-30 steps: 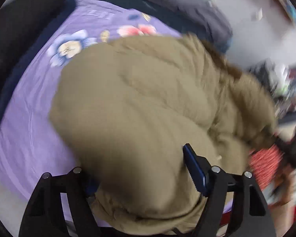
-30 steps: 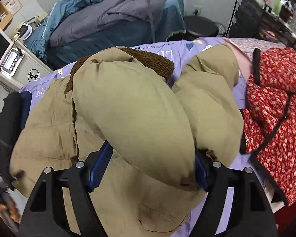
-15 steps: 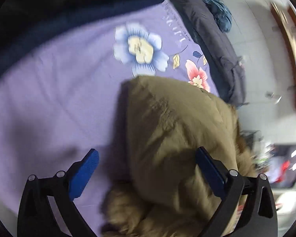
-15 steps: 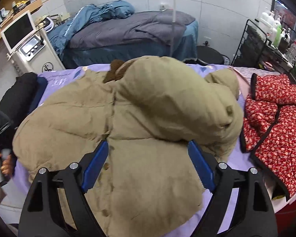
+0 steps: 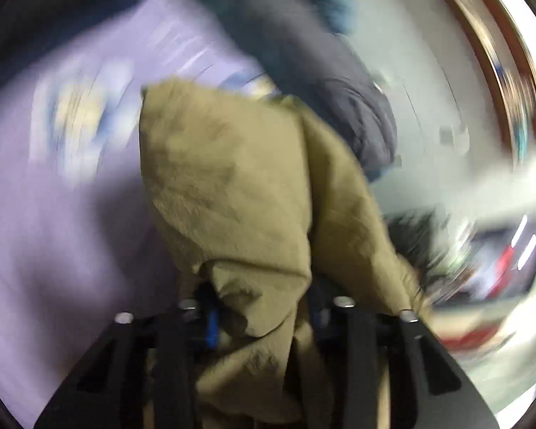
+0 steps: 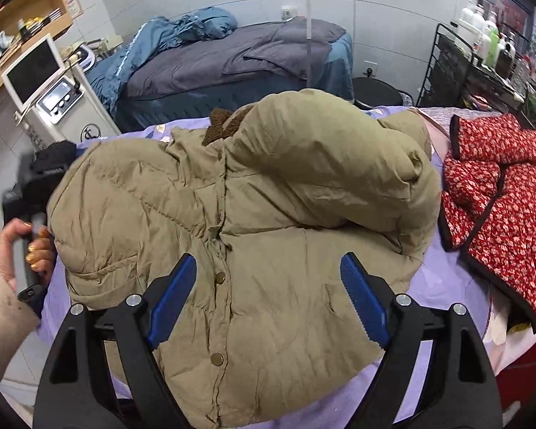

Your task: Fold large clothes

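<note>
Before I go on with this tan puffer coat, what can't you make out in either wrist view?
- Left gripper: coat fabric covers its blue pads in the left wrist view.
- Purple floral bedsheet: left view, motion-blurred.
- Tan puffer coat: near hem runs behind the open right gripper; the underside is hidden.
- Bottles on black wire rack: too small.

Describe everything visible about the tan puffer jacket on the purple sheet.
The tan puffer jacket is quilted and matte, with a brown fleecy collar and brass snaps. It lies front up on the purple sheet, one sleeve folded across its chest. The left gripper, whose jaws have just been closing, pinches a bunched fold; the right gripper hovers open above.
</note>
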`<state>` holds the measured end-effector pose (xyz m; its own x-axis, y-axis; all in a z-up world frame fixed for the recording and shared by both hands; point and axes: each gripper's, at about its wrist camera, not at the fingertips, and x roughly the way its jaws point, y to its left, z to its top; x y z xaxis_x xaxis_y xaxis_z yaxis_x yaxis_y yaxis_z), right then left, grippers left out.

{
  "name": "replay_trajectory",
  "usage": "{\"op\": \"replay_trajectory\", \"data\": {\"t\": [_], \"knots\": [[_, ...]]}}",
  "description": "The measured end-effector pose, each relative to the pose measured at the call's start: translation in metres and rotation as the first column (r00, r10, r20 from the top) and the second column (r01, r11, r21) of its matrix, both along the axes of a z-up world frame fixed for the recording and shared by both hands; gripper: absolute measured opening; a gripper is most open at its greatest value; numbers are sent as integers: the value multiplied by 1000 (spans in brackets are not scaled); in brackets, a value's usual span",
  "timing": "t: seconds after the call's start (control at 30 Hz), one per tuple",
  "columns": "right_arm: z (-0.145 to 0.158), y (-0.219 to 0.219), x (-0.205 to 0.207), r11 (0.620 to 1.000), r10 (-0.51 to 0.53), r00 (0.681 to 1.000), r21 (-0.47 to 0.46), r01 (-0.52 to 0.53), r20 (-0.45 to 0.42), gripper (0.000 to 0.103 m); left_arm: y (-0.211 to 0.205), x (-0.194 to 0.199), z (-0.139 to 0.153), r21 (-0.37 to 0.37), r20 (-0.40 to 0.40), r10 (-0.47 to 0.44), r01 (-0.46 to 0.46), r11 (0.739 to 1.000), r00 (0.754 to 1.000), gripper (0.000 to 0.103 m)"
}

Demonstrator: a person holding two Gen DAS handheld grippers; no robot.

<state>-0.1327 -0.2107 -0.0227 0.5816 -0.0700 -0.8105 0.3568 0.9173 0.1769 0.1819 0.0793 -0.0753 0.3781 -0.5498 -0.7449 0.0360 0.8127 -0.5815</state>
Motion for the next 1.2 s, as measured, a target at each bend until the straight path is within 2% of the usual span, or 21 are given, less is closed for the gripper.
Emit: {"op": "replay_trajectory", "data": {"t": [0.03, 0.1, 0.17, 0.27, 0.3, 0.33, 0.4, 0.43, 0.47, 0.53, 0.6, 0.7, 0.77, 0.83, 0.9, 0.97, 1.0, 1.03, 1.13, 1.17, 1.2], "knots": [[0, -1, 0, 1000, -12, 1000, 5, 12, 5, 82, -15, -3, 23, 63, 77, -41, 36, 997, 996, 24], [1, -7, 2, 999, -43, 999, 13, 42, 20, 82, -80, -29, 82, 275, 269, -233, 157, 948, 935, 22], [3, -10, 5, 998, -64, 998, 10, 64, 29, 82, -129, -54, 96, 383, 294, -362, 238, 893, 884, 23], [5, -20, 11, 995, -98, 995, 26, 97, 21, 82, -181, -80, 71, 436, 274, -448, 305, 846, 851, 43], [5, -26, 13, 992, -118, 993, 48, 117, 10, 82, -191, -84, 51, 455, 243, -467, 325, 829, 850, 64], [5, -30, 12, 989, -131, 991, 72, 130, 4, 82, -199, -87, 23, 500, 175, -495, 356, 789, 851, 71], [4, -37, 10, 982, -148, 989, 119, 147, 1, 82, -190, -89, -11, 546, 95, -510, 383, 745, 855, 75], [3, -39, 6, 980, -156, 988, 127, 155, 1, 82, -179, -87, -16, 539, 80, -496, 381, 751, 864, 75], [2, -41, 4, 980, -157, 988, 125, 157, -6, 82, -160, -85, -16, 507, 65, -472, 378, 775, 879, 75], [-2, -41, -1, 982, -152, 988, 106, 154, -26, 82, -102, -78, 2, 341, 50, -383, 345, 875, 922, 78], [-9, -41, -5, 986, -143, 988, 83, 147, -50, 82, -46, -73, 21, 180, 71, -281, 265, 948, 957, 96], [-19, -35, -5, 989, -123, 989, 77, 129, -86, 82, 38, -62, 28, 27, 51, -69, 68, 997, 996, 97], [-21, -32, -5, 990, -111, 990, 82, 118, -86, 82, 84, -57, 20, -16, -2, 67, -67, 998, 998, 97], [-17, -25, -1, 992, -95, 993, 76, 101, -77, 82, 126, -39, -16, -30, -133, 203, -208, 978, 970, 97], [-14, -21, 1, 994, -84, 994, 71, 88, -65, 82, 145, -25, -51, -108, -260, 246, -282, 953, 934, 97], [-7, -12, 4, 996, -67, 997, 61, 70, -46, 82, 146, -25, -95, -266, -430, 267, -403, 876, 863, 97], [-3, -9, 4, 997, -59, 998, 53, 61, -39, 82, 140, -25, -122, -350, -520, 244, -464, 813, 819, 97], [1, -4, 4, 998, -50, 998, 39, 51, -30, 82, 132, -27, -135, -369, -570, 234, -500, 783, 788, 97], [10, 8, 0, 1000, -26, 1000, -1, 26, -15, 82, 111, -24, -164, -423, -637, 229, -582, 694, 736, 96], [11, 11, -2, 1000, -20, 1000, -22, 19, -18, 82, 104, -23, -163, -431, -633, 239, -591, 682, 736, 94], [12, 14, -4, 999, -15, 1000, -38, 14, -20, 82, 101, -21, -161, -441, -616, 252, -592, 675, 746, 80]]}}
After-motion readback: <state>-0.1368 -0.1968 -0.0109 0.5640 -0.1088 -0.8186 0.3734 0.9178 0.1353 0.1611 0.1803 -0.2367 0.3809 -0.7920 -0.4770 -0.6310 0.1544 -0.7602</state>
